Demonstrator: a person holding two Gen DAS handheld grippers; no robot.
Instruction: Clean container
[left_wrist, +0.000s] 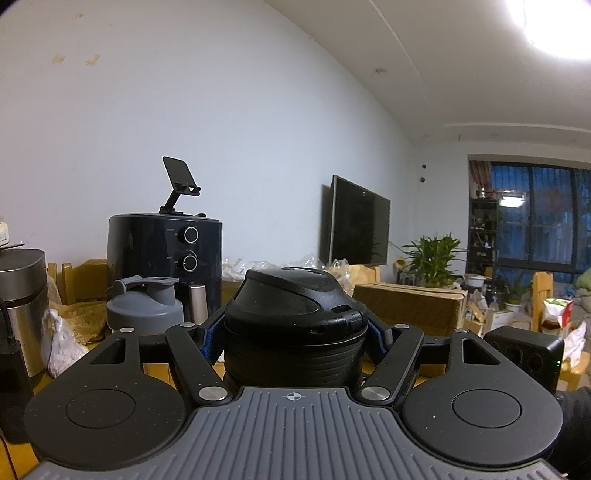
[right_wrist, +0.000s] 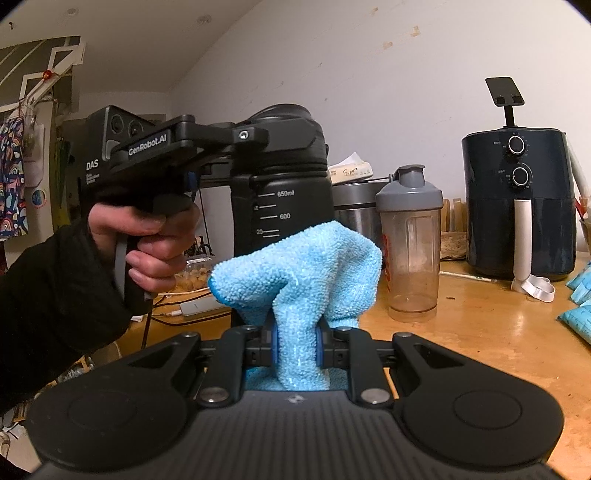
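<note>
A black water bottle (right_wrist: 291, 206) with white volume marks stands upright, held above the table. My left gripper (left_wrist: 293, 336) is shut on its ribbed lid (left_wrist: 291, 306); in the right wrist view the left gripper (right_wrist: 243, 147) grips the bottle near the top. My right gripper (right_wrist: 297, 345) is shut on a light blue microfibre cloth (right_wrist: 299, 269). The cloth bunches up in front of the bottle's lower body and hides it there. I cannot tell whether cloth and bottle touch.
A wooden table (right_wrist: 480, 332) holds a clear shaker bottle with a grey lid (right_wrist: 410, 243), a dark air fryer (right_wrist: 517, 203) with a phone stand on top, a steel pot (right_wrist: 354, 206) and blue packets (right_wrist: 580, 310). A cardboard box (left_wrist: 410, 302) sits behind.
</note>
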